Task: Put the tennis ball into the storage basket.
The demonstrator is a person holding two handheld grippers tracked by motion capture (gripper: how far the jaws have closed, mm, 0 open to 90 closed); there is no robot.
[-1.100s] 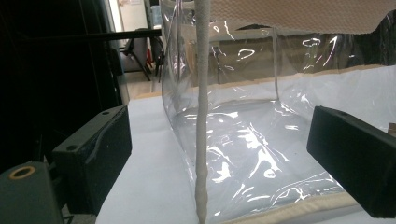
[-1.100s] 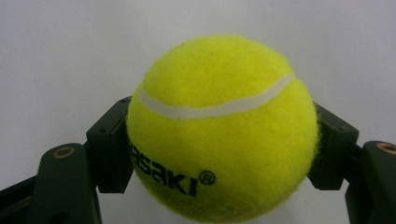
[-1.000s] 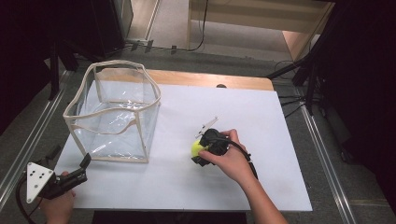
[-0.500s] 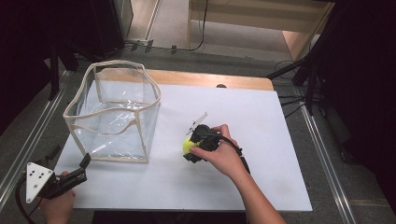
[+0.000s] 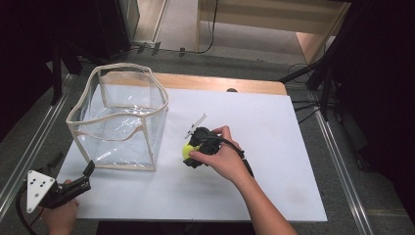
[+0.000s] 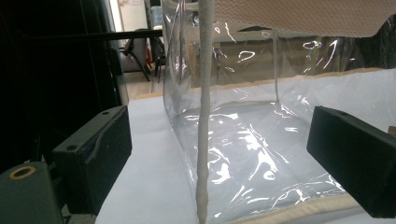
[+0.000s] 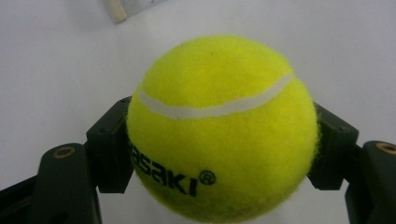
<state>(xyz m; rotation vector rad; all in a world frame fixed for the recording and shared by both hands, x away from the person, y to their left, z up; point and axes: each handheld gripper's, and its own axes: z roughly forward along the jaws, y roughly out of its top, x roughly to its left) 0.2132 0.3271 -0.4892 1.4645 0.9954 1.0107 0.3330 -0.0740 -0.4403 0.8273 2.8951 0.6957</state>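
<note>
In the high view, a yellow tennis ball [image 5: 186, 150] is seen clamped in the right gripper [image 5: 192, 152] above the white desk [image 5: 274, 147], just to the right of a clear plastic bin with a cream fabric rim [image 5: 119, 117]. The left gripper [image 5: 88, 171] is held at the near left corner of the desk, pointed toward the bin.

In the left gripper view, the jaws are seen standing wide apart with nothing between the pads; the bin's near corner seam [image 6: 203, 140] rises just ahead of them.

In the right gripper view, the tennis ball [image 7: 222, 126] is pressed between both pads, its lettering facing the camera.

The carrying step is judged to be in hand. Next, the ball would need to be lifted over the rim and released inside the bin.
</note>
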